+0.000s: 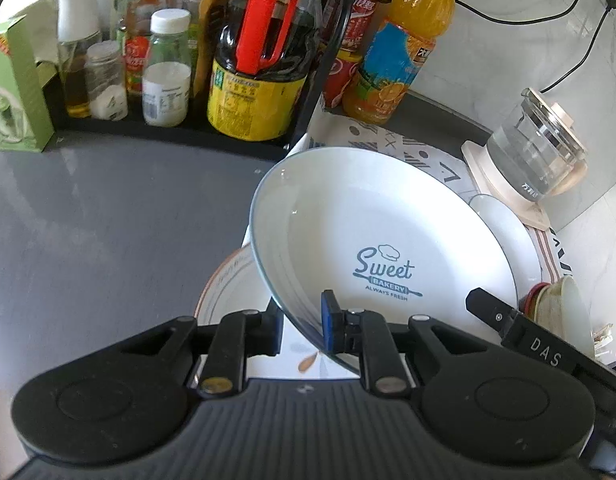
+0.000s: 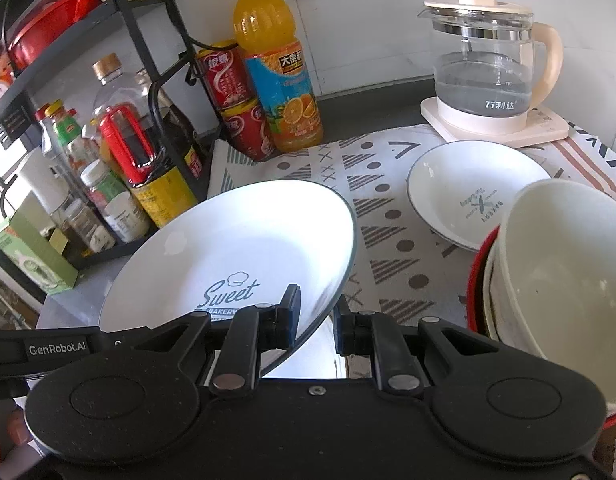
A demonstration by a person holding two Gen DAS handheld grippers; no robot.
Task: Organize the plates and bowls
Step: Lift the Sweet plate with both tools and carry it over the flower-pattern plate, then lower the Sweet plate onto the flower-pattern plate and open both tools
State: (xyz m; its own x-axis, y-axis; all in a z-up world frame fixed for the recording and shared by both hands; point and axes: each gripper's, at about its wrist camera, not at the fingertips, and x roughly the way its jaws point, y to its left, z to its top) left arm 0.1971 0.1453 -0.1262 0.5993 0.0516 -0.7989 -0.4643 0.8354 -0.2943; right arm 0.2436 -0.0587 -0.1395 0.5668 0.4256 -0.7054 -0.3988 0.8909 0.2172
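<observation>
Both pairs of jaws are nearly pressed together, and each pinches the near rim of the same large white plate (image 1: 371, 236). The left gripper (image 1: 304, 326) holds the rim at the plate's left side, the right gripper (image 2: 315, 320) at its right side. The plate hangs tilted in the air, above the grey counter (image 1: 108, 220) and the edge of the patterned mat (image 2: 387, 216), with its printed face toward the cameras.

To carry it well, I think both hands should move together and keep the same tilt, because the two thin rim grips can twist against each other. The plate should come down flat on its stack before either grip lets go.

The left wrist view shows another plate (image 1: 228, 280) with a brownish rim lying just under the carried one; this is perhaps the stack for it, but most of it is hidden. The right wrist view does not show it. It shows instead a small white dish (image 2: 475, 196) on the mat near the glass kettle (image 2: 483, 76), and a stack of bowls (image 2: 555, 276) close at the right.
</observation>
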